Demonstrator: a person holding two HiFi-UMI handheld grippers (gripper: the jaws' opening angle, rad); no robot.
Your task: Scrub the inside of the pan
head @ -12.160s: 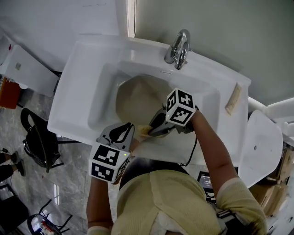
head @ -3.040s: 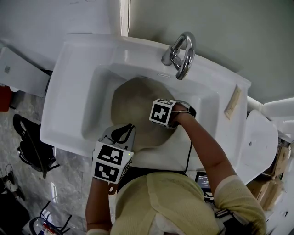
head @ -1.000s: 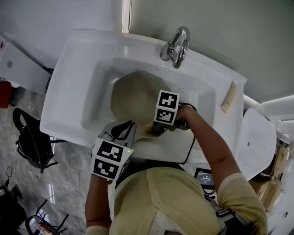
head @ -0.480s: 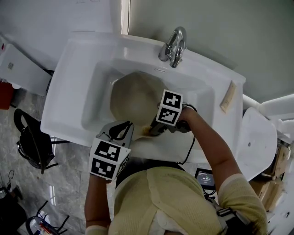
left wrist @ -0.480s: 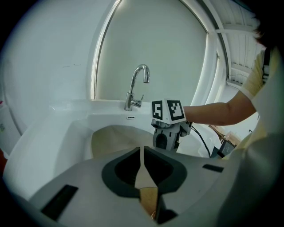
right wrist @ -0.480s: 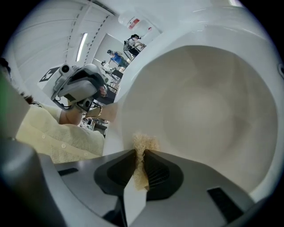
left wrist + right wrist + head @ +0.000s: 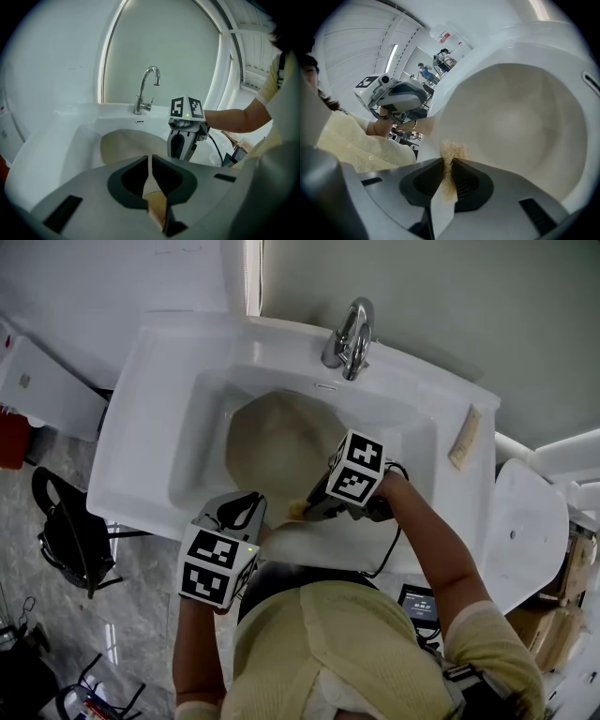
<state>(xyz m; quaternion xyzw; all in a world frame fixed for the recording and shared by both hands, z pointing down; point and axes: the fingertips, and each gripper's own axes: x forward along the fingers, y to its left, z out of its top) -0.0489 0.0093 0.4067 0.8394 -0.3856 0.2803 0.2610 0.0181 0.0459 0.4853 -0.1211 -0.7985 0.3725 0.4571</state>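
A round beige pan (image 7: pixel 277 448) lies in the white sink (image 7: pixel 169 399). My left gripper (image 7: pixel 246 512) is at the pan's near rim, shut on the pan's pale handle (image 7: pixel 152 192). My right gripper (image 7: pixel 309 507) is shut on a frayed yellow scrub pad (image 7: pixel 451 152), which touches the pan's inner wall (image 7: pixel 520 122) near the front edge. In the left gripper view the right gripper (image 7: pixel 183 146) points down into the pan (image 7: pixel 124 145). The left gripper (image 7: pixel 396 101) shows at the left of the right gripper view.
A chrome faucet (image 7: pixel 345 334) stands at the back of the sink. A pale bar (image 7: pixel 466 439) lies on the sink's right ledge. A black chair (image 7: pixel 70 531) stands on the floor at the left. A white curved surface (image 7: pixel 525 531) lies to the right.
The right gripper with the pad has shifted slightly right along the pan's near rim and tilted its cube. The left gripper holds still.
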